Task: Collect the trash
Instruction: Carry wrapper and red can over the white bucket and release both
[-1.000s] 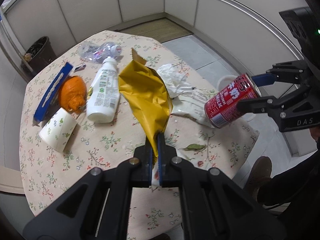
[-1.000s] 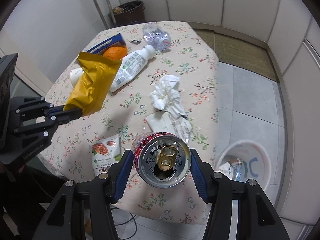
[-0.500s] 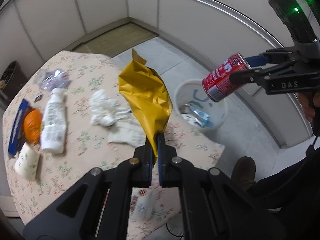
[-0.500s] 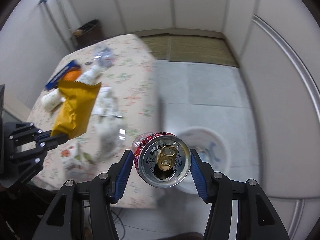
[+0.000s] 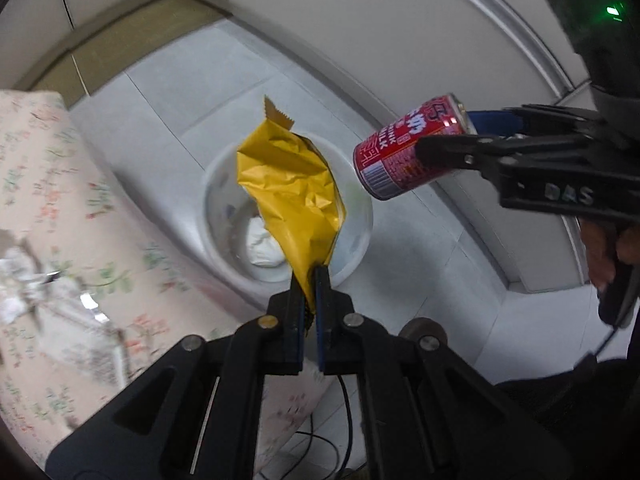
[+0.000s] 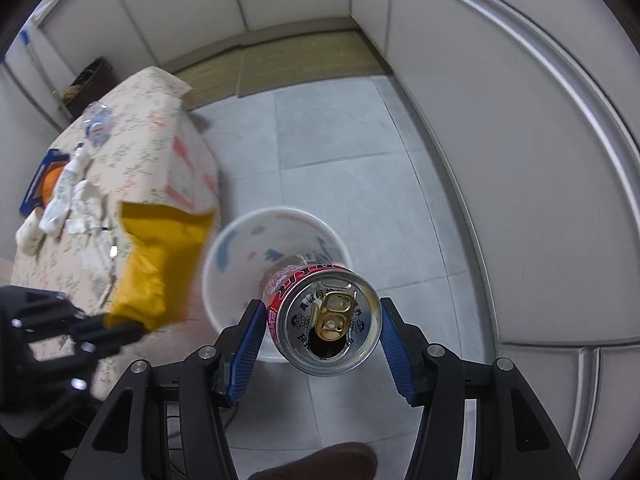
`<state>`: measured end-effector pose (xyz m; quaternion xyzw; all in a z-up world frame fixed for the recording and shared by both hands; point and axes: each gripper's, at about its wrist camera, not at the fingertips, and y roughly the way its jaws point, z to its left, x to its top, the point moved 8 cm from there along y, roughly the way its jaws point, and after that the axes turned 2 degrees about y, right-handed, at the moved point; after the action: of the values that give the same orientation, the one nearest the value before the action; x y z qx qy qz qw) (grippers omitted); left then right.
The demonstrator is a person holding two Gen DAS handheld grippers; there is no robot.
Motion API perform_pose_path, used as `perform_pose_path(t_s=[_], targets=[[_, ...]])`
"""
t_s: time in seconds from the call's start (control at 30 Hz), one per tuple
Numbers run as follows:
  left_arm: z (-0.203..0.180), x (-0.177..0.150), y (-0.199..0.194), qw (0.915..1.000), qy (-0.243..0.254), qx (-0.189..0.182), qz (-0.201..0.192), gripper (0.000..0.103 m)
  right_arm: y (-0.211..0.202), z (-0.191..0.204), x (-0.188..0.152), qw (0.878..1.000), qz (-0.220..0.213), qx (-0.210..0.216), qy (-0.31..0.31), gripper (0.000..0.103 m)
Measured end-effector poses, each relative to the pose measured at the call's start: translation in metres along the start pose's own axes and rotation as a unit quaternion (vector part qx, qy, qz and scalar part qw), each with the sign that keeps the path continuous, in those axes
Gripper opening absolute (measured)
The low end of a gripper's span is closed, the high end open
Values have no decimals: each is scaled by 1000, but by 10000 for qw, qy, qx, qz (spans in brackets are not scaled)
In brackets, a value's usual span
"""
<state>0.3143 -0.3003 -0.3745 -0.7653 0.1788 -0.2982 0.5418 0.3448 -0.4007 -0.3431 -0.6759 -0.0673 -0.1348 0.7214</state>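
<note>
Yellow wrapper (image 5: 292,196): crumpled foil, torn notch at its top corner. Pinched by its lower end in the left gripper (image 5: 309,280), whose jaws are clenched tight on it. Hangs over the bin (image 5: 360,236), partly covering the bin's mouth in the left view.

Red can (image 6: 326,322): opened pull-tab top facing the right camera, white lettering on its side. Clamped across its body between the blue pads (image 6: 248,344) of the right gripper (image 6: 324,336); held in the air at the bin's near rim, tilted.

Bin: white, round, standing on the grey tiled floor (image 6: 360,160) beside the table (image 6: 136,132). Pale crumpled trash lies at its bottom.

Table: floral cloth, edge just beside the bin. Remaining on it, at the far end: a white bottle (image 6: 64,188), tissue (image 6: 86,196), an orange item on a blue packet (image 6: 34,184), a clear crushed bottle (image 6: 96,128). Details blurred.

Dark basket (image 6: 86,84): on the floor beyond the table, by the wall.

Hand (image 5: 604,252): gripping the right gripper's handle.
</note>
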Motion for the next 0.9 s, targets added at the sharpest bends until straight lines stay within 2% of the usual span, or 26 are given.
perform_pose_path(t_s=[0.23, 0.47, 0.63, 0.67, 0.73, 0.8, 0.9], targets=[[2, 13, 50, 9988, -294, -3, 399, 5, 29, -16, -1, 9995, 249, 52, 169, 58], [12, 15, 69, 9975, -376, 139, 585, 5, 44, -20, 1, 9991, 375, 90, 200, 58], [14, 20, 73, 9972, -374, 292, 576, 7, 50, -20, 3, 9987, 425, 113, 240, 58], [16, 20, 71, 9972, -408, 305, 552, 10, 51, -19, 3, 9987, 432, 106, 240, 58], [19, 22, 67, 9971, -521, 225, 498, 25, 53, -18, 4, 9987, 443, 77, 231, 58], [21, 22, 61, 9976, -520, 211, 399, 31, 54, -16, 4, 9987, 453, 85, 222, 58], [21, 23, 47, 9984, -404, 260, 283, 32, 55, -14, 4, 9988, 462, 64, 172, 58]])
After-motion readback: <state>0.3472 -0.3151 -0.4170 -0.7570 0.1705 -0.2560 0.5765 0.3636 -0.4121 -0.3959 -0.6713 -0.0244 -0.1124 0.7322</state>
